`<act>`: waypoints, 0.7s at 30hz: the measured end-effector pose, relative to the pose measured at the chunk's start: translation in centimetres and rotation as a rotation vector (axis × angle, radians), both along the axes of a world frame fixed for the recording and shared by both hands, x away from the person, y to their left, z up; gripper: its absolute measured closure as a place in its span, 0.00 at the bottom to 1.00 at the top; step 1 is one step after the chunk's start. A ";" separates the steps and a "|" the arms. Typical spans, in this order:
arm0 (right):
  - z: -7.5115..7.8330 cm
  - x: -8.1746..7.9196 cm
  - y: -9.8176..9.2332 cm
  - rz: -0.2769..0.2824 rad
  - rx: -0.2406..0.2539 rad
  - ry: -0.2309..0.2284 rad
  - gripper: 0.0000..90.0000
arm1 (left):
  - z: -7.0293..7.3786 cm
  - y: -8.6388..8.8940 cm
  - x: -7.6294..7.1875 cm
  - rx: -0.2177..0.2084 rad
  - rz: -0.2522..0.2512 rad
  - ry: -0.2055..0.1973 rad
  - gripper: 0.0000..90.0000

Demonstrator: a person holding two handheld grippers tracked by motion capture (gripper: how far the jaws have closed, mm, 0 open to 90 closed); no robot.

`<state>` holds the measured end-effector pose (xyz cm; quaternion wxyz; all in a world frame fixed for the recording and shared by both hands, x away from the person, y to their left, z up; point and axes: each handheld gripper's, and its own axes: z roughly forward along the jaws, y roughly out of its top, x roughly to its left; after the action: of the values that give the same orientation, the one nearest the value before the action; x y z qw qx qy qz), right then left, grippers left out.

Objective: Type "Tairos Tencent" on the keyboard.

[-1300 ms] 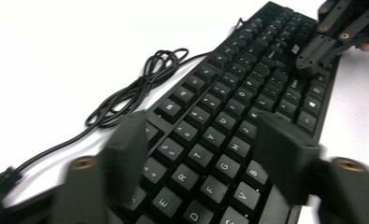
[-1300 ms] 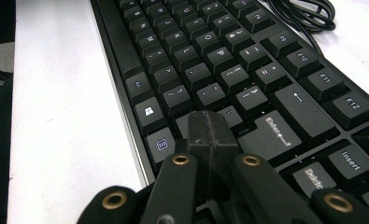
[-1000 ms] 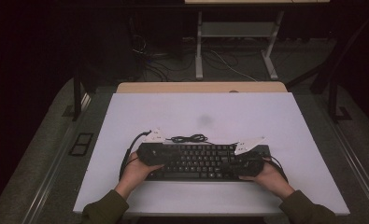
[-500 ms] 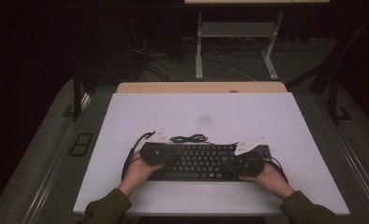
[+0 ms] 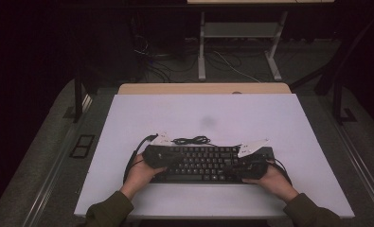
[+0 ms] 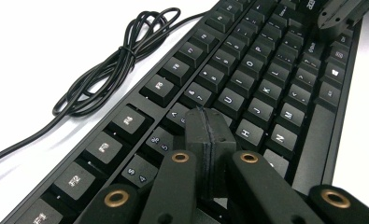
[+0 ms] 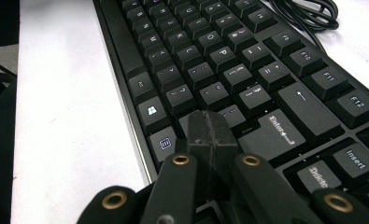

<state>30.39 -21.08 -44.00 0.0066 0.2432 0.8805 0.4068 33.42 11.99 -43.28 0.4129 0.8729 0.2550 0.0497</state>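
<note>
Little had shifted since a second before: both hands stayed at the ends of the black keyboard (image 5: pixel 208 163), and the left gripper (image 5: pixel 157 156) had only finished pressing its jaws together, with nothing caught between them. From the high view, the keyboard lay on the near half of the white table (image 5: pixel 128 123), its coiled cable (image 5: pixel 191 140) just behind it, the left hand (image 5: pixel 138 174) at its left end and the right hand (image 5: pixel 274 180) with the right gripper (image 5: pixel 248 169) at its right end. Along the left gripper view, the left gripper (image 6: pixel 209 128) showed its two pads flat against each other, hovering low over the letter keys, while the cable (image 6: pixel 121 51) lay looped on the table beside the function row and the other gripper sat at the far end. Along the right gripper view, the right gripper (image 7: pixel 211 130) was likewise pinched closed and empty, poised just above the keys near Enter (image 7: pixel 285 128); whether either tip actually touched a key, I could not tell.
</note>
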 end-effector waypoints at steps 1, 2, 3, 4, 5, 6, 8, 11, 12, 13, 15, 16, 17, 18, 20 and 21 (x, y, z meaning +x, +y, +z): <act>0.0 0.0 0.0 0.000 0.000 0.000 0.99 | 0.1 0.0 0.0 -0.004 0.000 -0.005 0.99; 0.0 0.0 0.0 0.000 0.000 0.000 0.99 | 0.2 0.1 0.0 -0.003 -0.003 -0.008 0.99; 0.0 0.0 0.0 0.000 0.000 0.000 0.99 | 0.3 0.1 -0.1 -0.011 -0.001 -0.008 0.99; 0.0 0.0 0.0 0.000 0.000 0.001 0.99 | 0.4 0.2 -0.1 -0.021 0.004 -0.008 0.99; 0.0 0.0 0.0 -0.001 0.000 0.001 0.99 | 0.5 0.2 -0.2 -0.029 0.004 -0.009 0.99; 0.0 0.0 0.0 -0.001 0.001 0.001 0.99 | 0.6 0.3 -0.2 -0.028 0.001 -0.012 0.99; 0.0 0.0 0.0 -0.001 0.001 0.001 0.99 | 0.8 0.4 -0.2 -0.040 0.006 -0.014 0.98; 0.0 0.0 0.0 0.000 0.001 0.000 0.99 | 1.0 0.7 -0.2 -0.057 0.015 -0.015 0.94; 0.0 0.0 0.0 -0.001 0.001 0.001 0.99 | 1.0 0.8 -0.3 -0.069 0.022 -0.013 0.93; 0.0 0.0 0.0 -0.001 0.000 0.000 0.99 | 1.1 0.9 -0.3 -0.071 0.021 -0.015 0.92; 0.0 0.0 0.0 0.000 0.000 0.000 0.99 | 1.2 1.1 -0.4 -0.081 0.031 -0.017 0.88; 0.0 0.0 0.0 0.001 0.000 0.000 0.99 | 1.2 1.3 -0.4 -0.085 0.032 -0.020 0.85; 0.0 0.0 0.0 0.000 -0.001 0.000 0.99 | 1.2 1.4 -0.4 -0.095 0.038 -0.020 0.82; 0.0 0.0 0.0 0.001 -0.001 0.000 0.99 | 1.3 1.5 -0.5 -0.099 0.036 -0.019 0.78; 0.0 0.0 0.0 0.001 -0.001 0.000 0.99 | 1.2 1.8 -0.6 -0.104 0.035 -0.018 0.70; 0.0 0.0 0.0 0.001 -0.001 -0.001 0.99 | 1.2 1.9 -0.7 -0.104 0.028 -0.021 0.66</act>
<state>30.39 -21.08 -44.00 0.0069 0.2426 0.8807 0.4067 32.75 13.90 -42.06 0.4596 0.8461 0.2652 0.0511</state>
